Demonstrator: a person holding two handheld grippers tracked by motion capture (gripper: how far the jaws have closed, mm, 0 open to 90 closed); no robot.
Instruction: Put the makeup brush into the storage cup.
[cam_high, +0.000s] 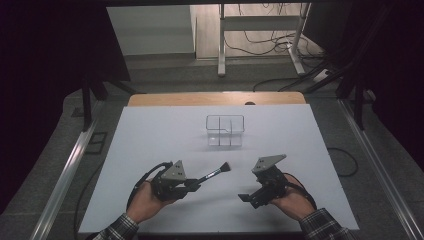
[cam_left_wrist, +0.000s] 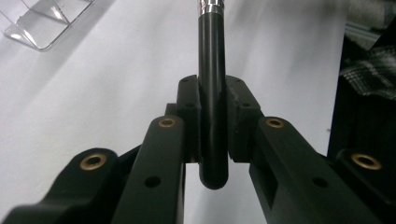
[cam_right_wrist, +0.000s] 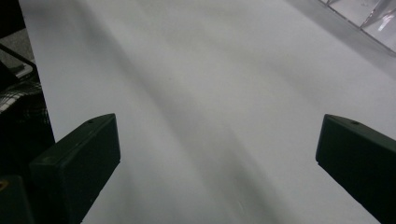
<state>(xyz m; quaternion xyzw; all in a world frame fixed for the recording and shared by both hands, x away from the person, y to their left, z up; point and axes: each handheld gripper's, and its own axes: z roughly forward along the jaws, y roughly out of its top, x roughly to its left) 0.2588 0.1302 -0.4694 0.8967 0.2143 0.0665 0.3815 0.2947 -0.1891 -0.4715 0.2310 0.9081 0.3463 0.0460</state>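
A black-handled brush (cam_high: 216, 172) with a silver ferrule and dark bristles points up and to the right over the white table (cam_high: 150, 140). My left gripper (cam_high: 192, 184) is shut on its handle. In the left gripper view the handle (cam_left_wrist: 212, 70) stands clamped between the two pads, with its rounded end poking out behind them. My right gripper (cam_high: 247, 197) hovers low over the table at the front right, jaws turned to the left. Its jaws stand wide open (cam_right_wrist: 217, 144) with only bare table between them.
A clear plastic organizer (cam_high: 225, 131) with several compartments sits at the middle back of the table; its corner shows in both gripper views (cam_left_wrist: 42, 23) (cam_right_wrist: 369, 14). A wooden edge (cam_high: 215, 98) runs behind the white top. Metal rails flank the table.
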